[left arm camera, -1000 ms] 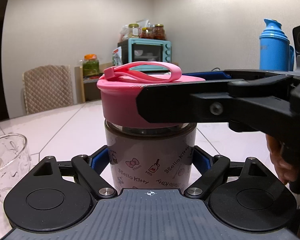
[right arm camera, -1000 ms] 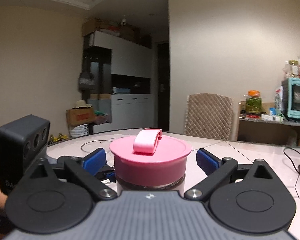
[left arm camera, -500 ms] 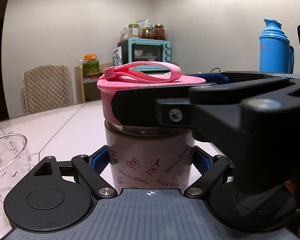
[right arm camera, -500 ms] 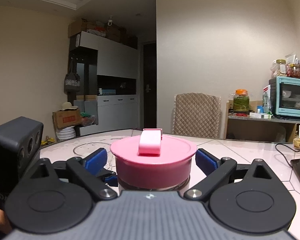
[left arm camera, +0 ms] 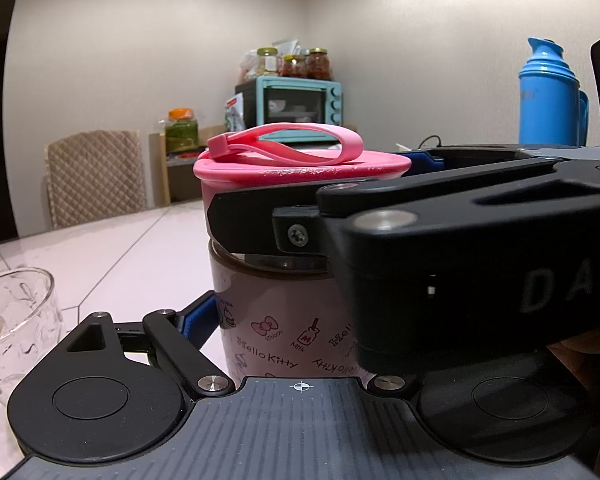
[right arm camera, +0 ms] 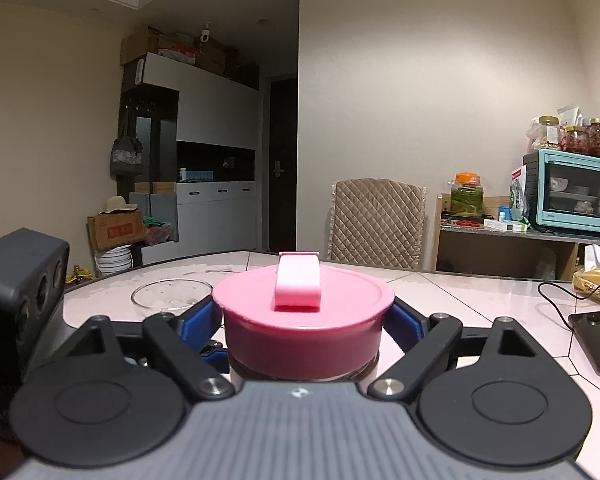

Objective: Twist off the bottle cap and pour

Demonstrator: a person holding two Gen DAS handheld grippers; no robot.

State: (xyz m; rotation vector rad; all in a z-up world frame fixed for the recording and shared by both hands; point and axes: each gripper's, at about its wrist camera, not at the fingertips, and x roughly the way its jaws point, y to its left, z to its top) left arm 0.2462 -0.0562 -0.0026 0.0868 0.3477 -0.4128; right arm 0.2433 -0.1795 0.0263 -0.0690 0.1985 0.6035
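Note:
A pink Hello Kitty bottle (left arm camera: 284, 320) with a wide pink screw cap (left arm camera: 296, 176) and a pink strap stands upright on the white table. My left gripper (left arm camera: 284, 332) is shut on the bottle's body. My right gripper (right arm camera: 306, 324) is shut on the cap (right arm camera: 304, 320), its blue pads pressed on both sides. In the left wrist view the right gripper's black fingers (left arm camera: 268, 224) cross the cap from the right. A clear glass (left arm camera: 12, 320) stands at the left of the bottle.
A glass bowl (right arm camera: 170, 292) sits on the table beyond the bottle. A phone (right arm camera: 596, 340) with a cable lies at the right. A blue thermos (left arm camera: 548, 96), a chair (right arm camera: 378, 220) and a shelf with a teal oven (right arm camera: 572, 196) stand around.
My right gripper has swung round the cap and closed its pads onto it; they stood apart from it before. The bottle and left gripper have stayed put.

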